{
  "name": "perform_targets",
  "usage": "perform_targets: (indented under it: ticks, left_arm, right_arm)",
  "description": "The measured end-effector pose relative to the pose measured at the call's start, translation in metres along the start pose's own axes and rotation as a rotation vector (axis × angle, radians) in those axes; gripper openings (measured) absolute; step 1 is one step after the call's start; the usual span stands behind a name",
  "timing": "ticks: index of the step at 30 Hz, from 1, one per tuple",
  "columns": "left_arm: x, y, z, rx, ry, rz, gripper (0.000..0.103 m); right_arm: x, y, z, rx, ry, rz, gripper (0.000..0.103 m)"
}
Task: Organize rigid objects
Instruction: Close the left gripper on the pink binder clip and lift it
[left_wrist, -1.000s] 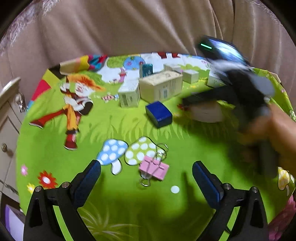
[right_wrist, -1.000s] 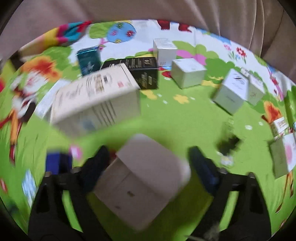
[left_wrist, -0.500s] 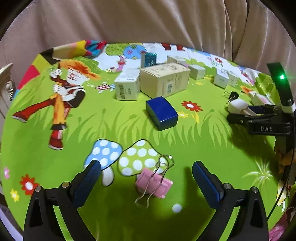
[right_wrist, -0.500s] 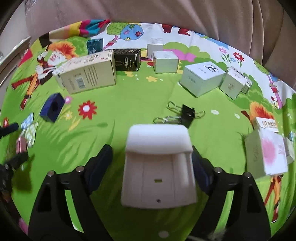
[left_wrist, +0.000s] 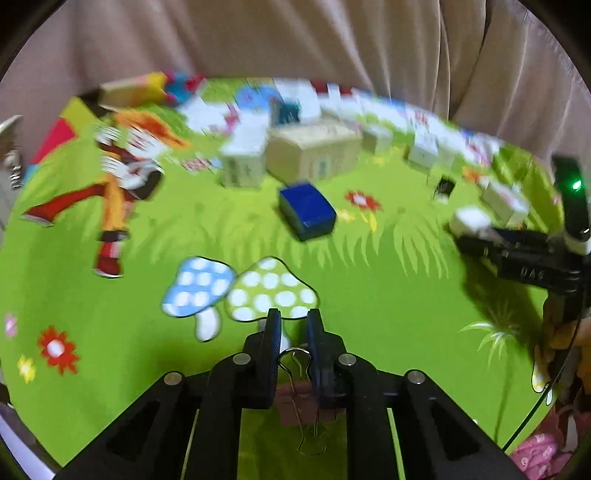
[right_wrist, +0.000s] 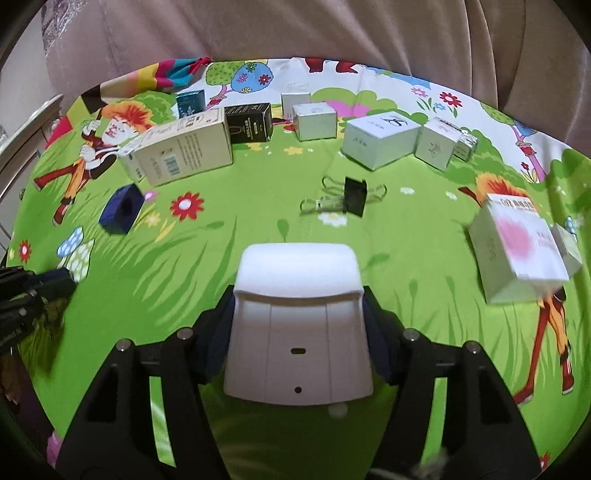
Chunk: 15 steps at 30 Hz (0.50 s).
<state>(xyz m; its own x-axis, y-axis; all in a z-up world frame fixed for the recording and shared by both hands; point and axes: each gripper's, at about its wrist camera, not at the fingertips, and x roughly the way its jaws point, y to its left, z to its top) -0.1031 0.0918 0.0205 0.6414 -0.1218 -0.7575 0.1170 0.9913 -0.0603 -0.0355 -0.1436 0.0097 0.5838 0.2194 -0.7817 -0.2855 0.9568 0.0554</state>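
Note:
My left gripper (left_wrist: 293, 325) is shut on the wire handle of a pink binder clip (left_wrist: 301, 400), whose body hangs under the fingers near the camera. My right gripper (right_wrist: 298, 291) is shut on a white plastic box (right_wrist: 297, 325) and holds it above the green cartoon cloth (right_wrist: 258, 206). The right gripper also shows at the right of the left wrist view (left_wrist: 476, 230), and the left gripper at the left edge of the right wrist view (right_wrist: 55, 284). A blue box (left_wrist: 306, 212) lies mid-table; it also shows in the right wrist view (right_wrist: 122, 209).
A black binder clip (right_wrist: 352, 195) lies ahead of the white box. A tan carton (right_wrist: 184, 151), a black box (right_wrist: 249, 122) and several white boxes (right_wrist: 380, 144) line the far side. A pink-printed white box (right_wrist: 517, 247) sits at the right. A beige curtain hangs behind.
My left gripper has closed on the pink binder clip's handle, having been open over it. My right gripper has held the white box throughout and steadied on the right side.

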Motion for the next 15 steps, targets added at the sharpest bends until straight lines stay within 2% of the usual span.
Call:
perform_targets:
  ticks: [1, 2, 3, 5, 7, 8, 10, 12, 13, 15]
  left_arm:
    - [-0.003, 0.001, -0.003, -0.005, -0.003, 0.021, 0.021]
    - [-0.004, 0.004, -0.005, -0.009, 0.004, 0.022, 0.037]
    - [-0.006, 0.006, -0.006, -0.014, 0.004, 0.004, 0.061]
    - [-0.015, 0.007, -0.009, -0.007, -0.035, 0.010, 0.083]
    - [-0.026, 0.001, -0.011, 0.037, -0.070, 0.035, 0.085]
    - [-0.026, -0.002, -0.011, 0.055, -0.059, 0.040, 0.086]
    - [-0.019, -0.005, -0.015, 0.085, -0.009, 0.033, 0.086]
    - [-0.011, -0.011, -0.022, 0.109, 0.044, -0.023, 0.086]
    - [-0.008, -0.015, -0.024, 0.115, 0.056, -0.030, 0.084]
    - [-0.009, -0.020, -0.027, 0.098, 0.029, -0.025, 0.065]
  right_arm:
    - [0.000, 0.000, 0.000, -0.002, 0.001, 0.000, 0.067]
    - [0.000, 0.000, 0.000, -0.002, 0.002, 0.000, 0.067]
    - [0.000, 0.001, 0.000, -0.003, 0.003, -0.003, 0.067]
    - [0.001, 0.002, 0.000, -0.009, 0.006, -0.008, 0.067]
    - [0.000, 0.001, 0.000, -0.007, 0.005, -0.005, 0.067]
    - [0.000, 0.000, 0.000, -0.005, 0.005, -0.002, 0.067]
    - [0.000, -0.001, 0.000, 0.002, 0.004, 0.005, 0.067]
    - [0.000, 0.000, 0.000, 0.001, 0.004, 0.003, 0.067]
    - [0.000, 0.000, 0.000, -0.001, 0.004, 0.001, 0.067]
    - [0.000, 0.000, 0.000, -0.006, 0.005, -0.001, 0.067]
